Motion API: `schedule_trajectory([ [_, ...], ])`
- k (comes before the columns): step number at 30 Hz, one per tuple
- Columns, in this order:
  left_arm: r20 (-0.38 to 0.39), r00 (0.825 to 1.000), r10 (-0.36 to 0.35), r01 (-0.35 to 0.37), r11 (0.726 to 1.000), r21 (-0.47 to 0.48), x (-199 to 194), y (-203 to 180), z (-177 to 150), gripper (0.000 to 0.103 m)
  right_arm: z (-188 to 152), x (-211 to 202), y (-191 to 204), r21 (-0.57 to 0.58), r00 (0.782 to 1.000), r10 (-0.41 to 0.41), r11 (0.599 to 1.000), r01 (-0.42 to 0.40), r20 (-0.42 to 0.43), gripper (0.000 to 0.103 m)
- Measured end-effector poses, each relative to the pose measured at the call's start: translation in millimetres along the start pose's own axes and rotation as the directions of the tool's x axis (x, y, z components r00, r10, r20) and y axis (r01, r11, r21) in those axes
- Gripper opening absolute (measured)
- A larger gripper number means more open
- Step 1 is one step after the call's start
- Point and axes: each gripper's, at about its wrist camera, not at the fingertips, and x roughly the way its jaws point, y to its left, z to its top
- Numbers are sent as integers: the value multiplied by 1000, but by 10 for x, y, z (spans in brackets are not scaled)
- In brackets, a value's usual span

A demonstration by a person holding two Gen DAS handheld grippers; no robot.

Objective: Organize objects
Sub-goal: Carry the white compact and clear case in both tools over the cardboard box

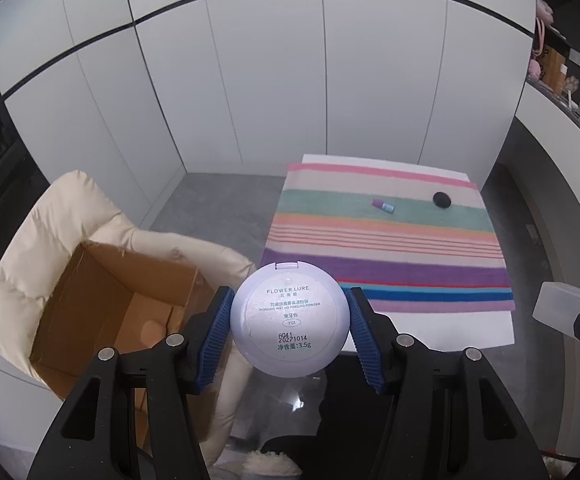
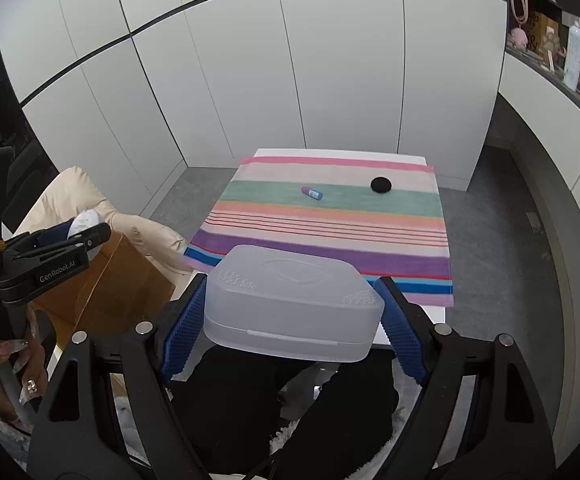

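Holding one round white powder compact point(image 1: 289, 317) in my left gripper point(image 1: 289, 334) beside the one open cardboard box point(image 1: 110, 300), I clamp one frosted case point(image 2: 291, 300) in my right gripper point(image 2: 291, 320). Two items remain on the striped towel point(image 2: 329, 232): one small tube point(image 2: 311, 193), one black puff point(image 2: 380, 185).

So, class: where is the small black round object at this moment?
In both wrist views the black round object lies on the green band of the striped towel, toward its far right, to the right of the small tube.
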Motion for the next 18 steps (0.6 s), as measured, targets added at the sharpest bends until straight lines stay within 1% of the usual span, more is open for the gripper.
schedule_trajectory([
  [3, -6, 1000, 12, -12, 1000, -2, 56, 150, -38, 58, 40, 108, 43, -10, 1000, -7, 1000, 6, -28, 84],
  [9, -49, 999, 7, -9, 999, -45, 159, 486, -104, 58, 55, 369, 216, -46, 997, -30, 999, 27, -68, 84],
  [13, -52, 999, 18, -22, 997, -73, 141, 693, -170, 58, 29, 581, 448, -84, 994, -1, 996, -9, -109, 84],
  [16, -56, 998, 41, -46, 995, -91, 121, 863, -245, 58, 34, 673, 694, -138, 992, 28, 989, -45, -122, 84],
  [18, -68, 996, 54, -62, 990, -123, 114, 1047, -321, 58, 40, 717, 868, -178, 991, 45, 982, -67, -125, 84],
])
